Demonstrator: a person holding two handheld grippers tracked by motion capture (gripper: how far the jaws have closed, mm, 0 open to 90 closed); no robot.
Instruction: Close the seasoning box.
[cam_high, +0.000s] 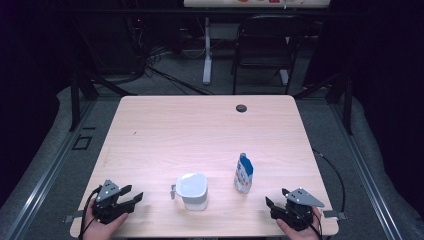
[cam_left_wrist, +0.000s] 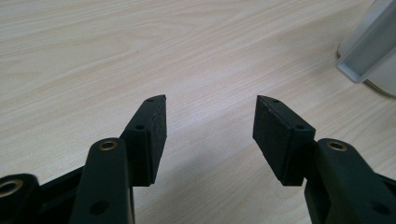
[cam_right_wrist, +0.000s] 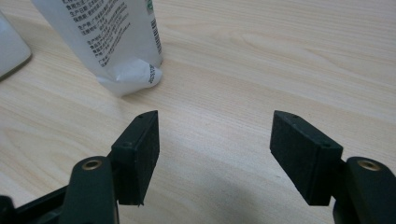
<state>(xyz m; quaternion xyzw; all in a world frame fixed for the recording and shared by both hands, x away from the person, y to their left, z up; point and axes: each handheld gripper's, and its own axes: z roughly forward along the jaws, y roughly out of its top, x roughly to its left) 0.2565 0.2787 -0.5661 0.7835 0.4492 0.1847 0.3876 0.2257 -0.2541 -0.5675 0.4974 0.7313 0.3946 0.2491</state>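
Observation:
A white plastic jug (cam_high: 192, 190) with a small handle on its left stands near the front middle of the wooden table (cam_high: 200, 135). To its right stands a blue and white pouch (cam_high: 243, 173), upright. My left gripper (cam_high: 134, 195) rests at the front left corner, open, with bare wood between its jaws; the jug's handle (cam_left_wrist: 369, 60) shows ahead on the right in the left gripper view. At the front right corner my right gripper (cam_high: 275, 199) is open and holds nothing. In the right gripper view the pouch (cam_right_wrist: 112, 42) stands ahead to the left of the gripper (cam_right_wrist: 214, 137).
A round cable hole (cam_high: 241, 108) sits near the table's far edge. Beyond the table stand a black chair (cam_high: 265, 47) and a white desk leg (cam_high: 206, 50). Cables trail off the table's right side (cam_high: 332, 167).

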